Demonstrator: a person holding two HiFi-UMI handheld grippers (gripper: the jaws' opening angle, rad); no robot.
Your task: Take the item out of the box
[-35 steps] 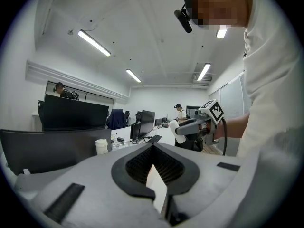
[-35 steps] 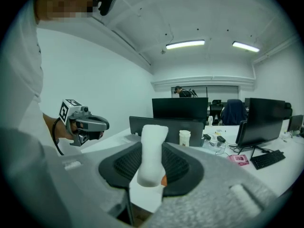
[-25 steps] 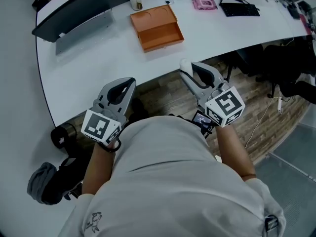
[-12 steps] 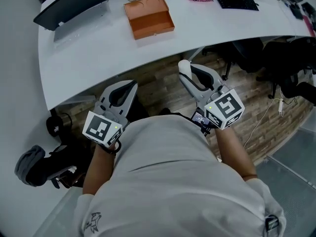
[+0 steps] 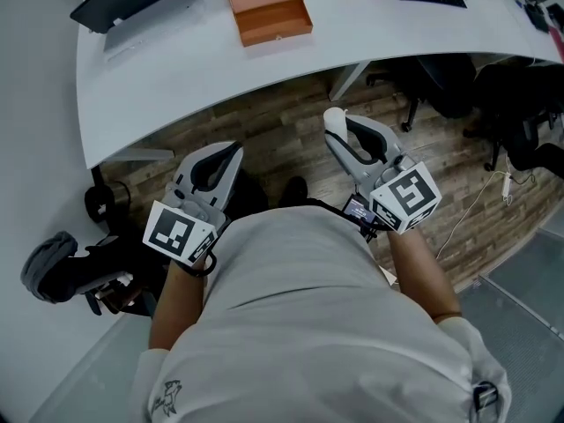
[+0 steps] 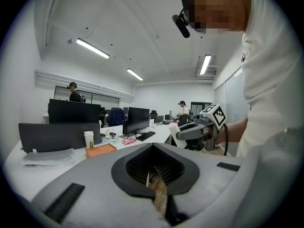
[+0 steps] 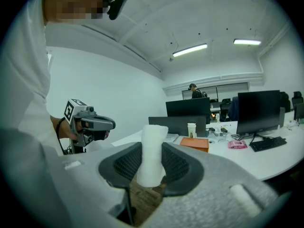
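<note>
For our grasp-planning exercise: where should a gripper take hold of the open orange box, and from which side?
On the orange box, probably its near wall, coming down from above: it is a thin upright rim that jaws can straddle, while the lid lies flat behind.

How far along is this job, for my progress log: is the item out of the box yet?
Done: the white roll sits clamped in the right tool, over the floor, away from the open orange box on the table. In hand: holding it. The left tool is shut, empty. Remaining: probably setting it down; where isn't shown.
</note>
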